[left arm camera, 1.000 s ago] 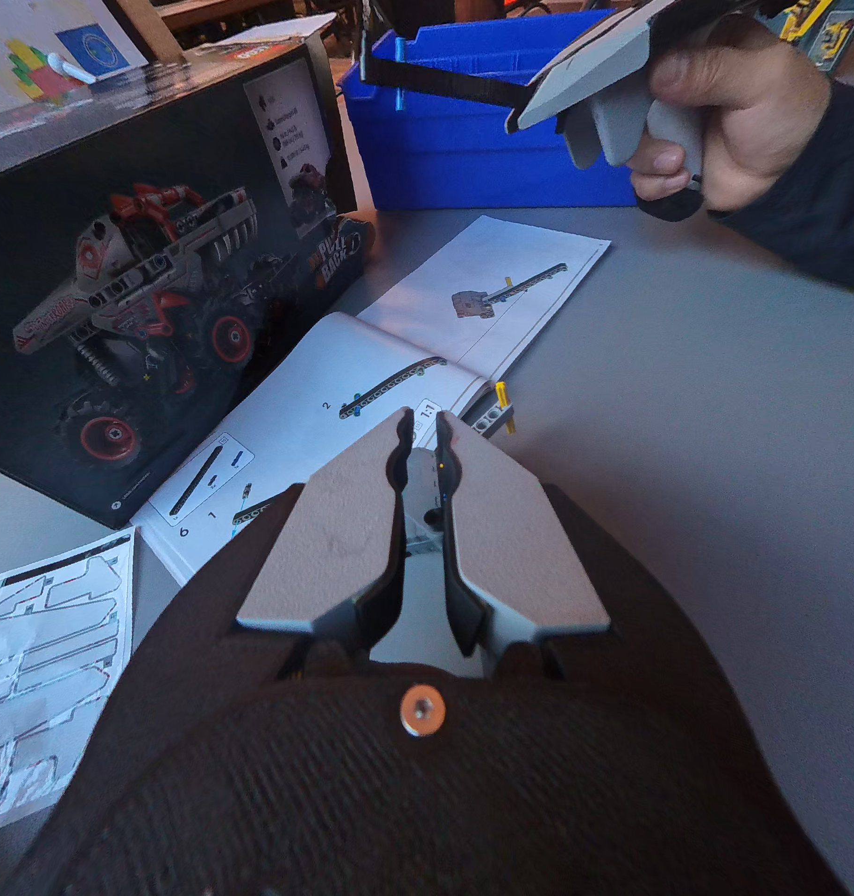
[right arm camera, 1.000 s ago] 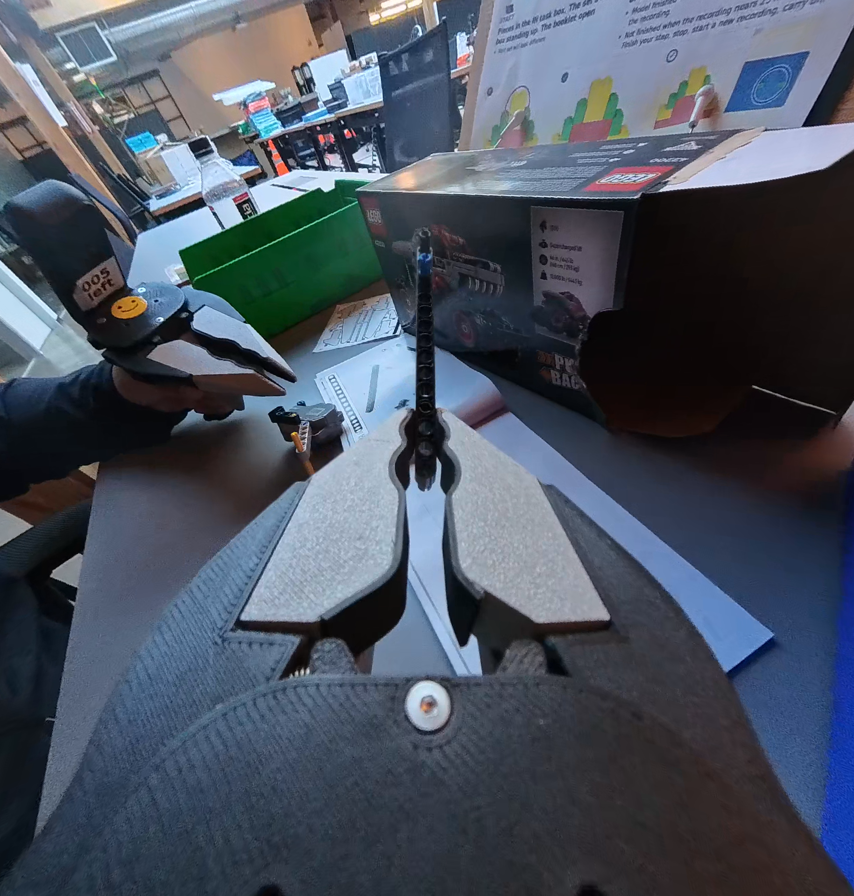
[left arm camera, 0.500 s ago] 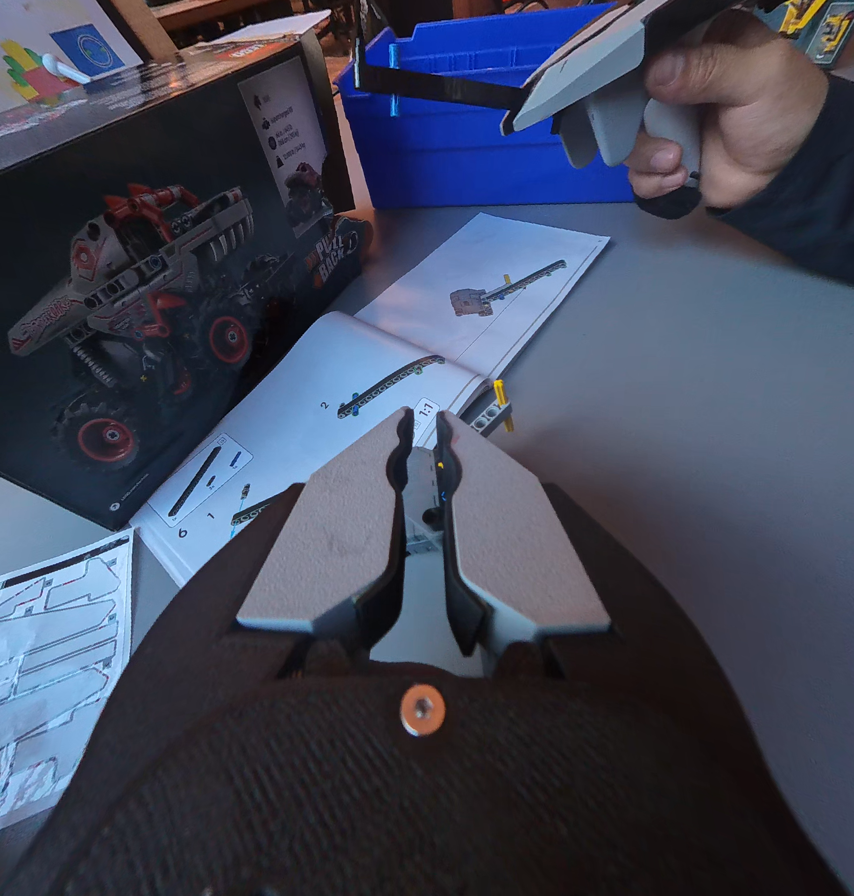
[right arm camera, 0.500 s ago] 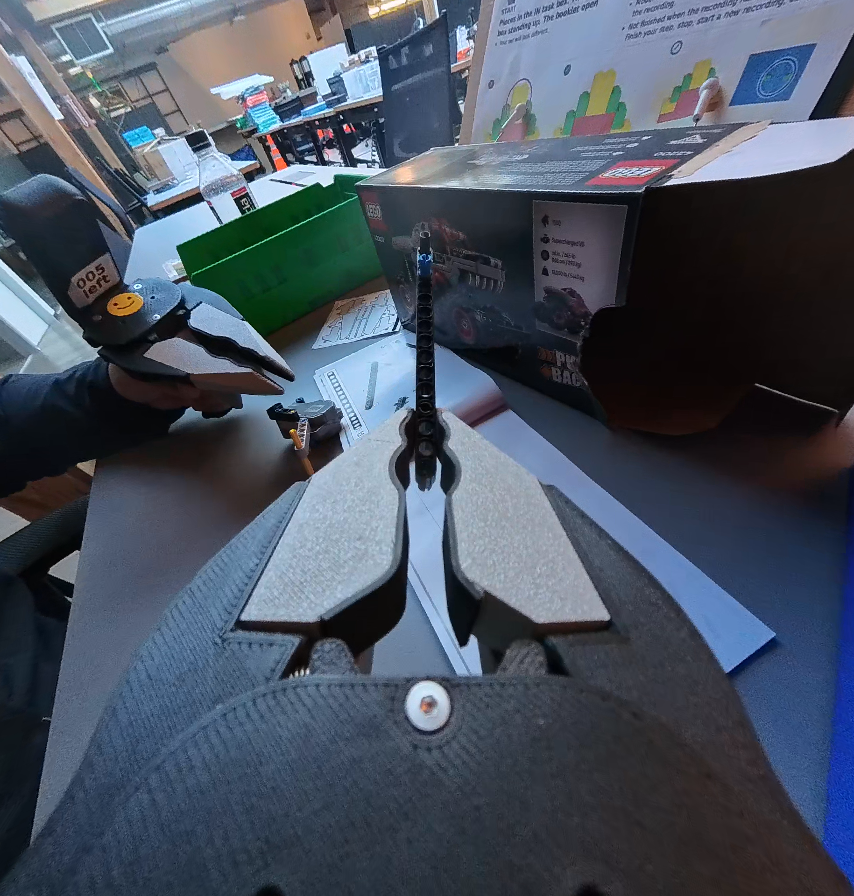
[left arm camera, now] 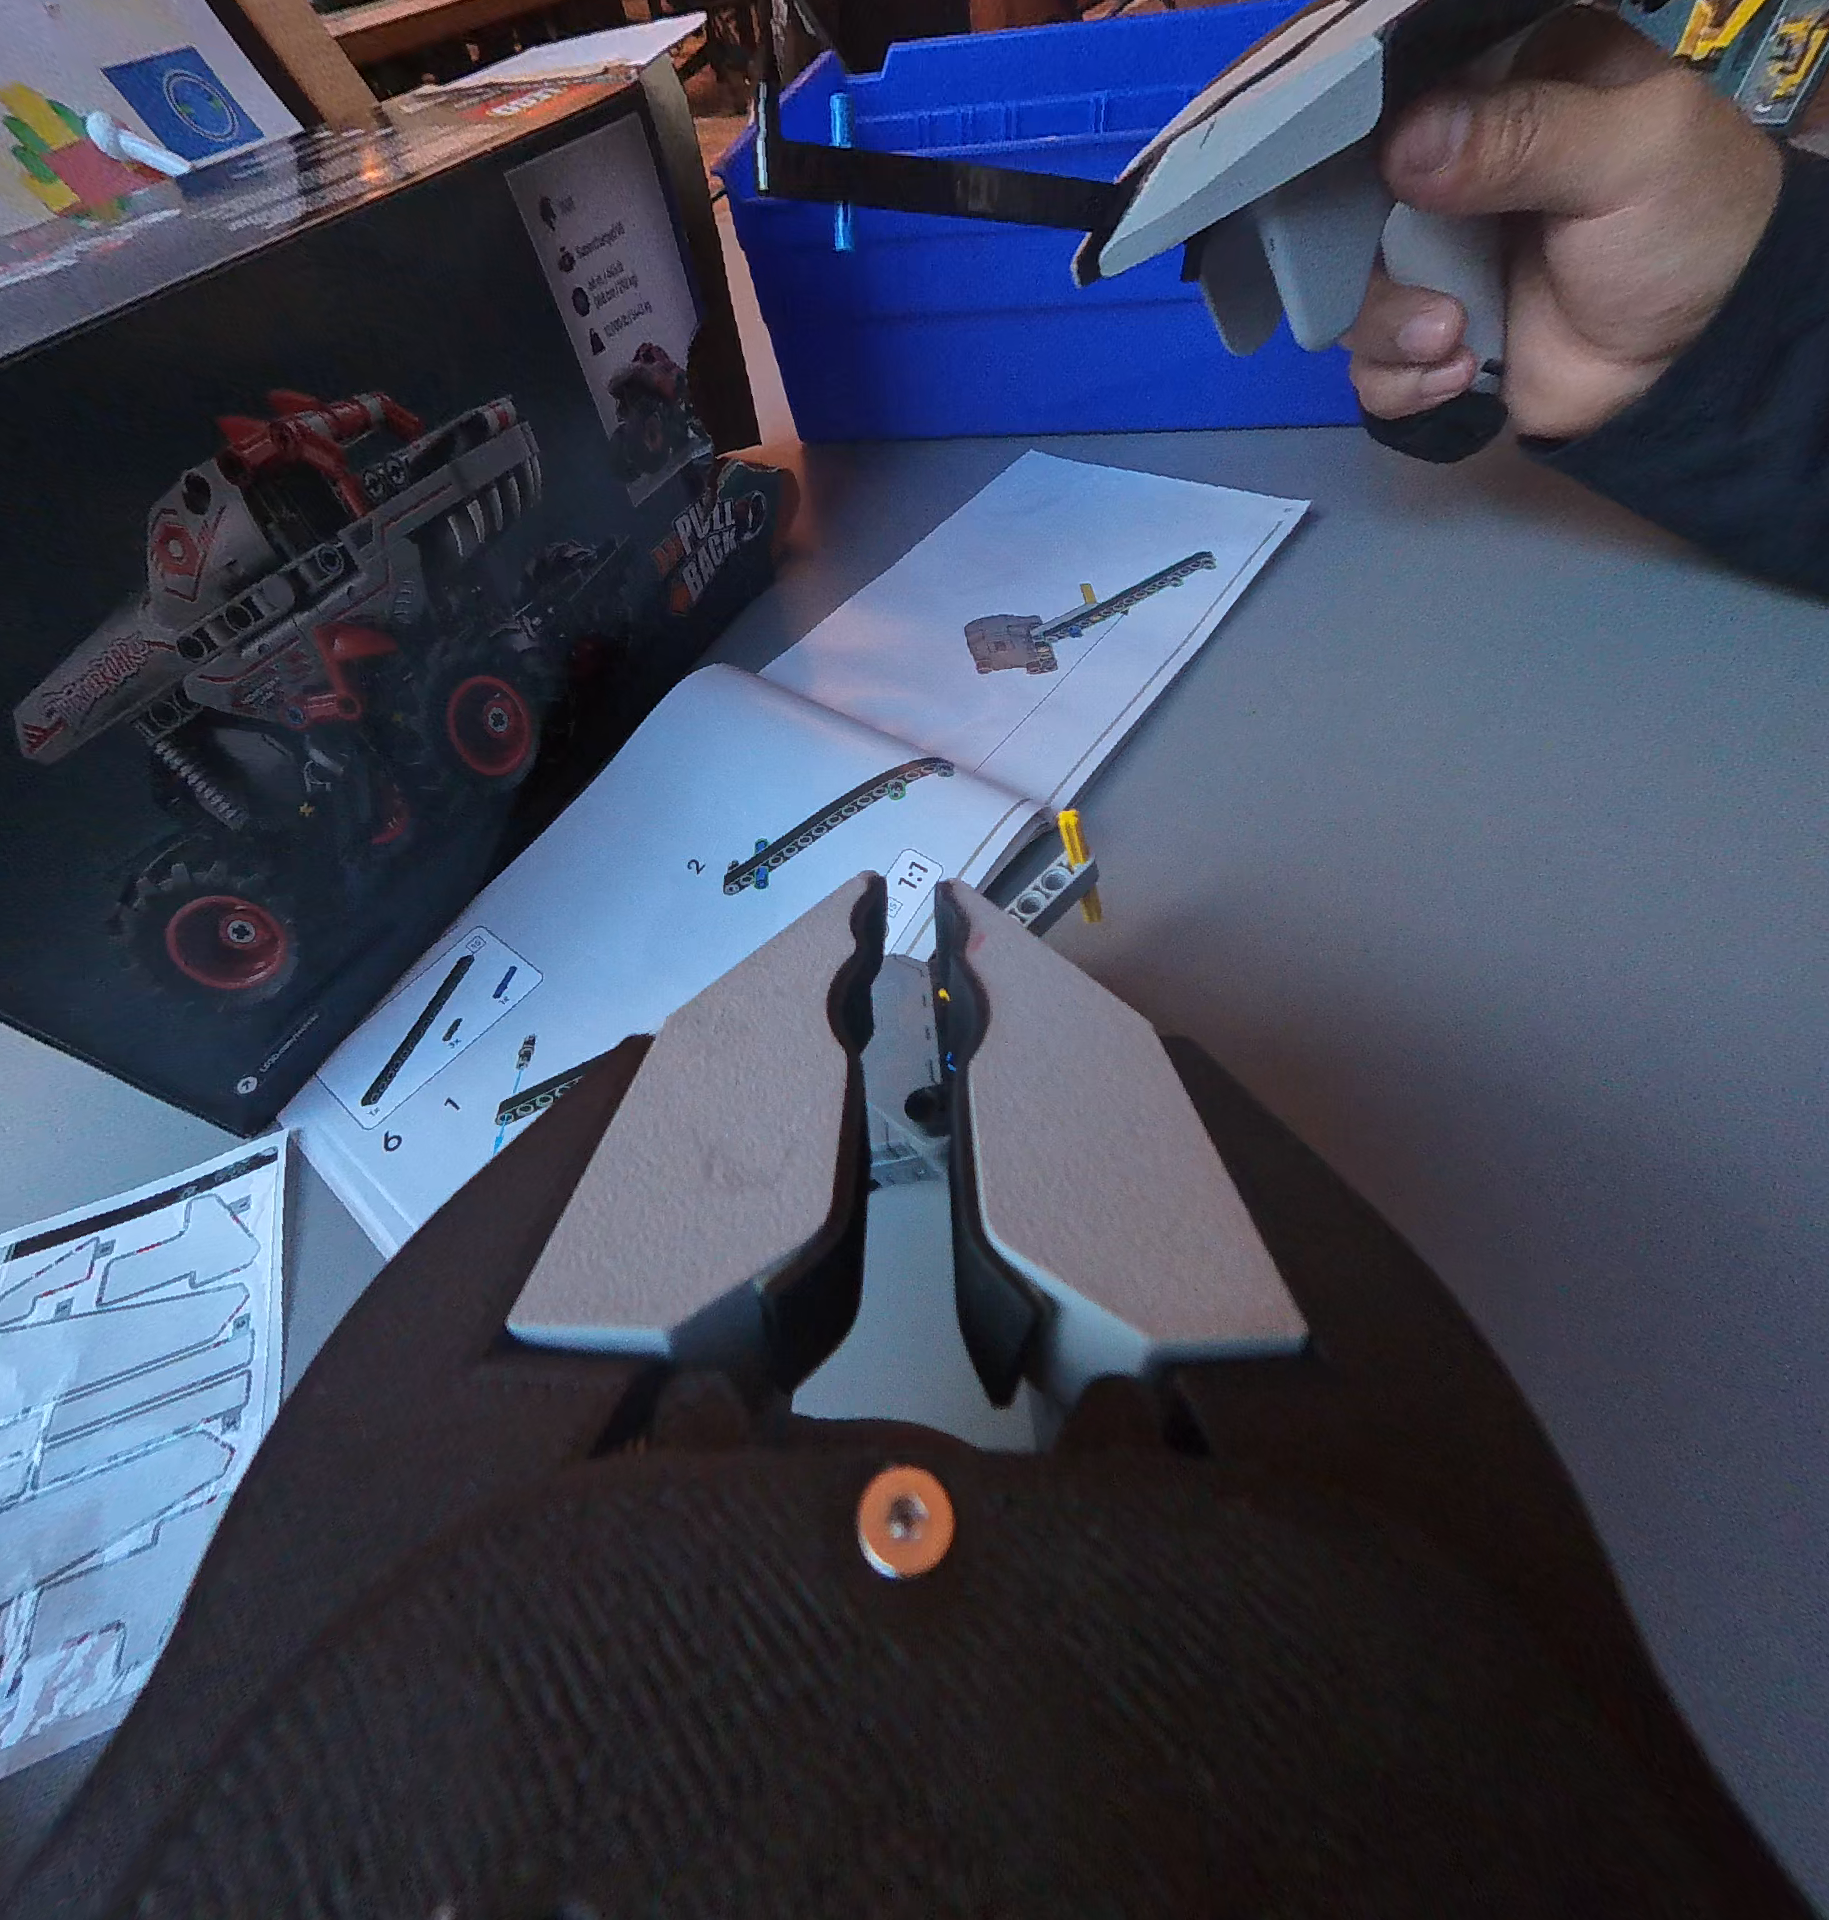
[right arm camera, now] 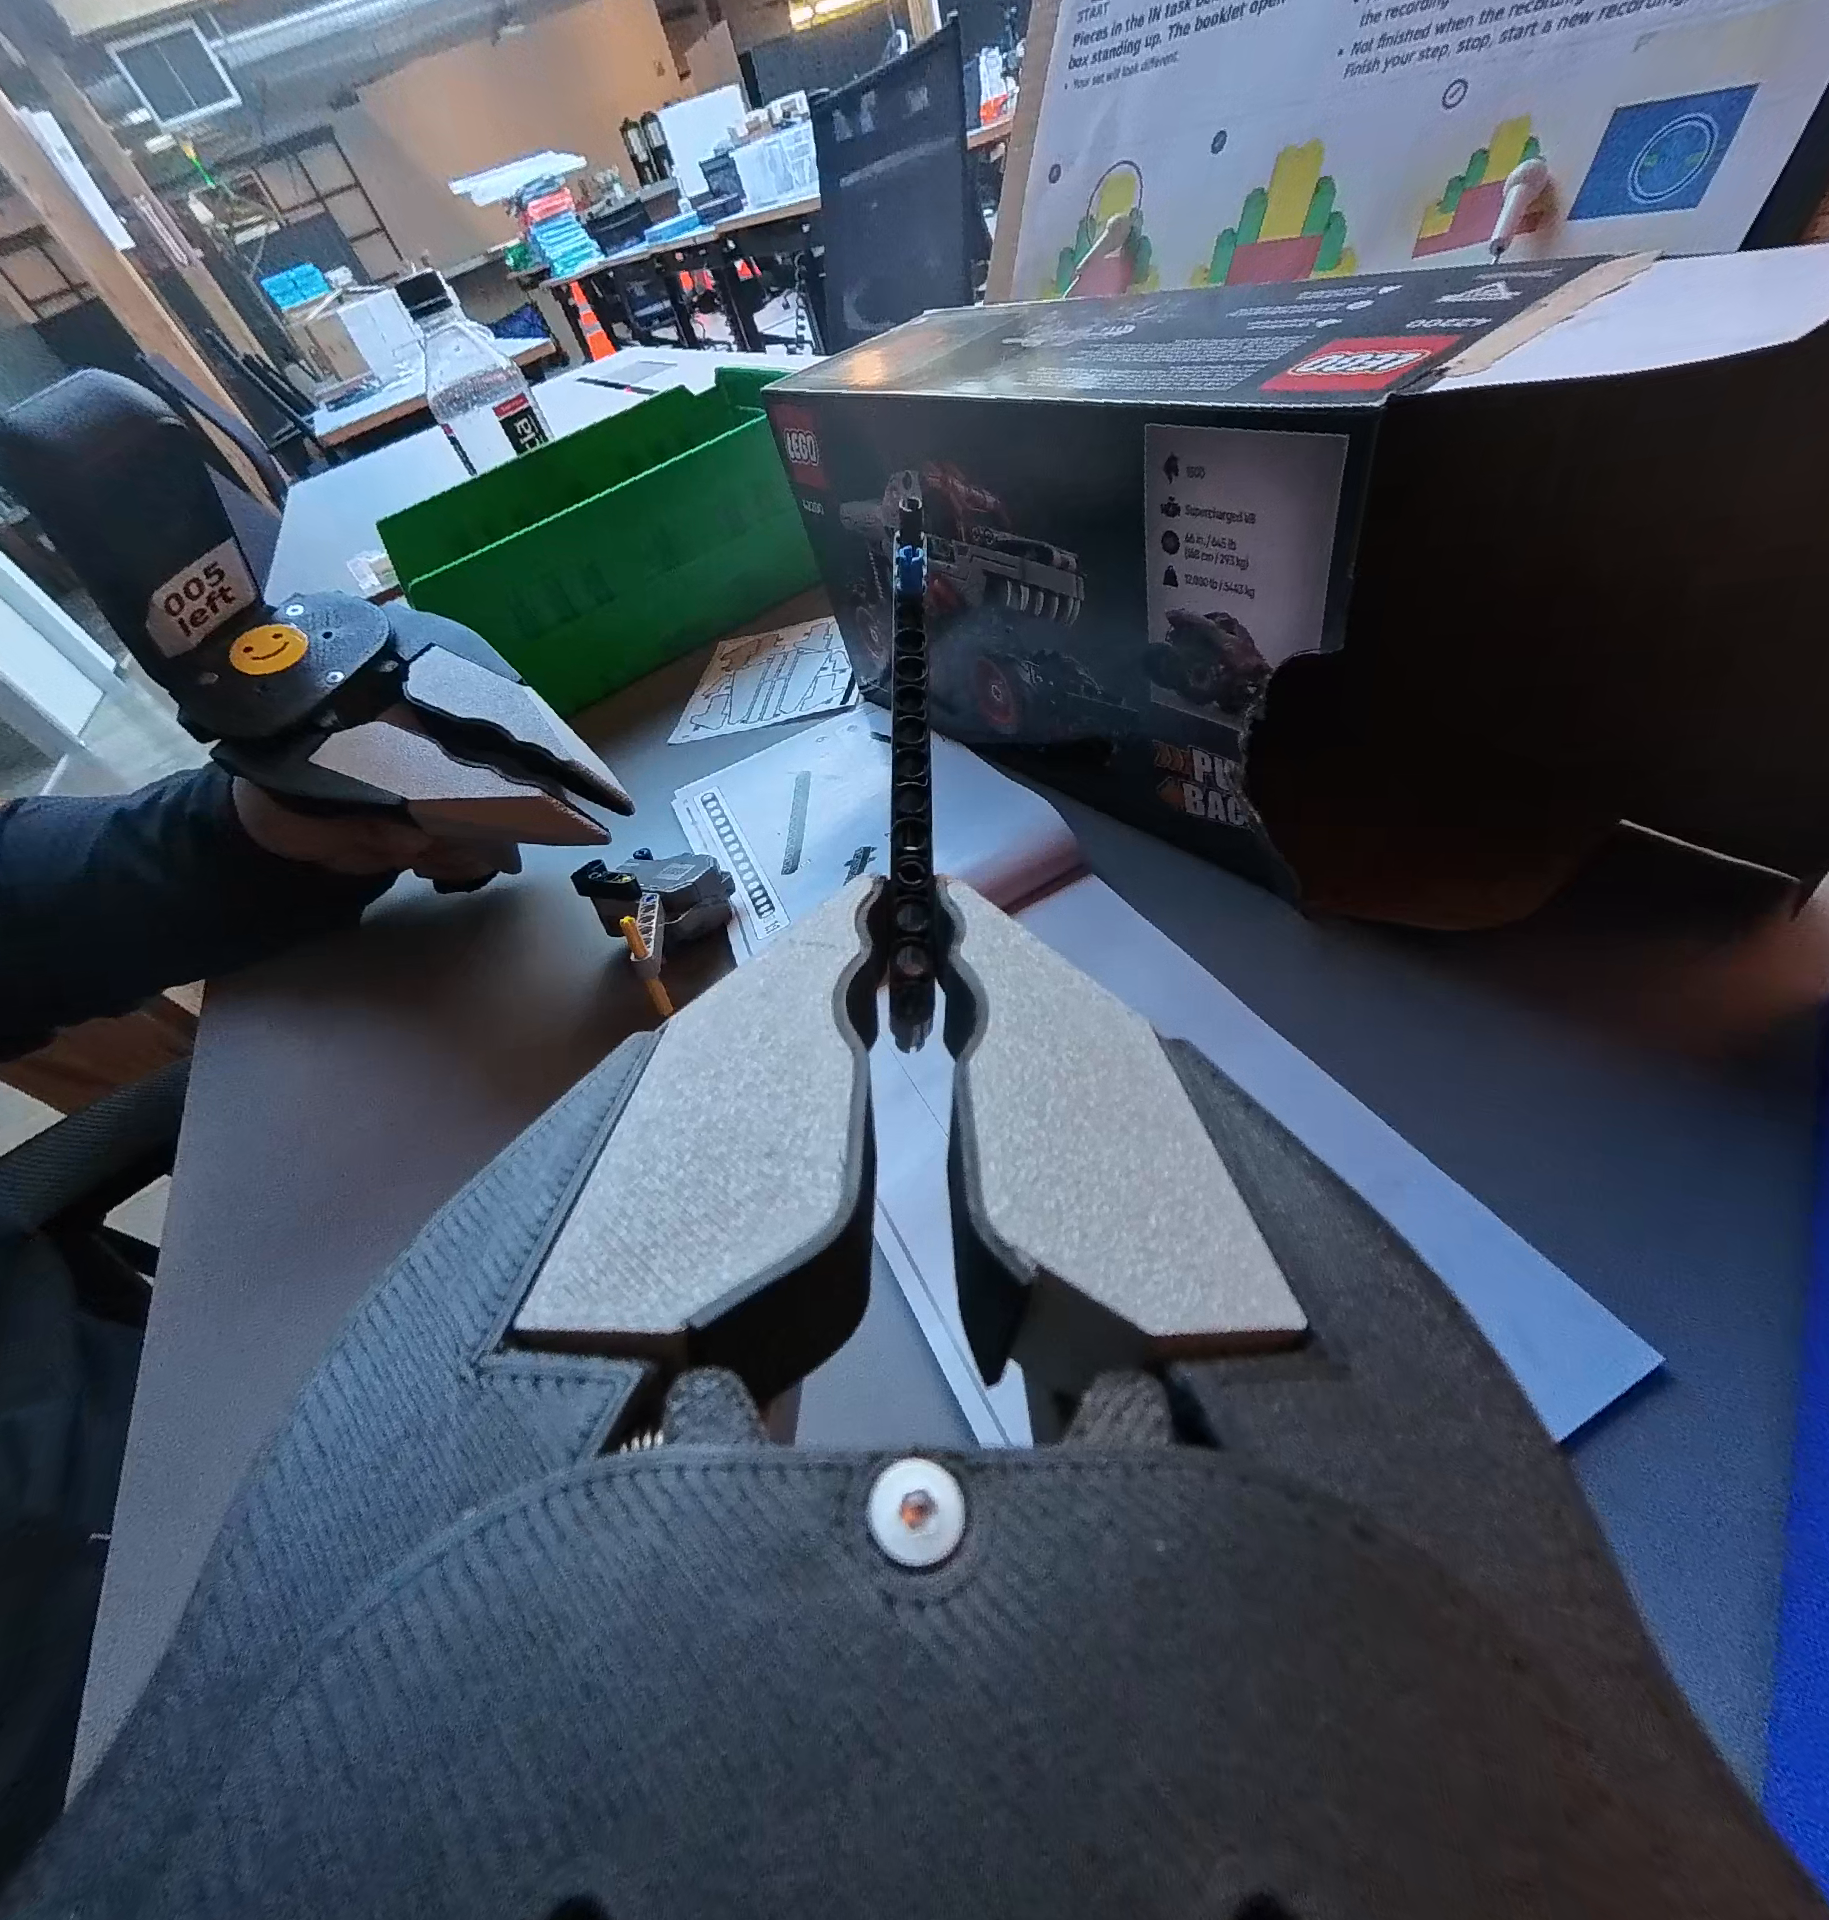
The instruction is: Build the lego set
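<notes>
My right gripper [right arm camera: 915, 894] is shut on the lower end of a long black beam [right arm camera: 910, 727] with a blue pin near its top, and holds it in the air. It shows in the left wrist view [left arm camera: 1107, 234] with the beam [left arm camera: 920, 187] pointing left. My left gripper [left arm camera: 905, 894] has its jaws almost together and empty. It hovers just over a grey block assembly [left arm camera: 905, 1081] with a yellow axle [left arm camera: 1076, 842] on the table. In the right wrist view the left gripper [right arm camera: 603, 816] is above and left of that assembly [right arm camera: 681, 883].
The open instruction booklet [left arm camera: 681, 831] lies beside the black set box [left arm camera: 266, 520]. A blue bin [left arm camera: 993, 312] stands behind, a green bin [right arm camera: 598, 561] and a water bottle [right arm camera: 474, 384] farther off. A sticker sheet [left arm camera: 89, 1403] lies at the left. The grey table [left arm camera: 1512, 935] spreads right. Tip to tip, the grippers are about 15 centimeters apart.
Almost nothing: both grippers stay where they were, with only a slight drift. The right gripper still holds the black beam.
</notes>
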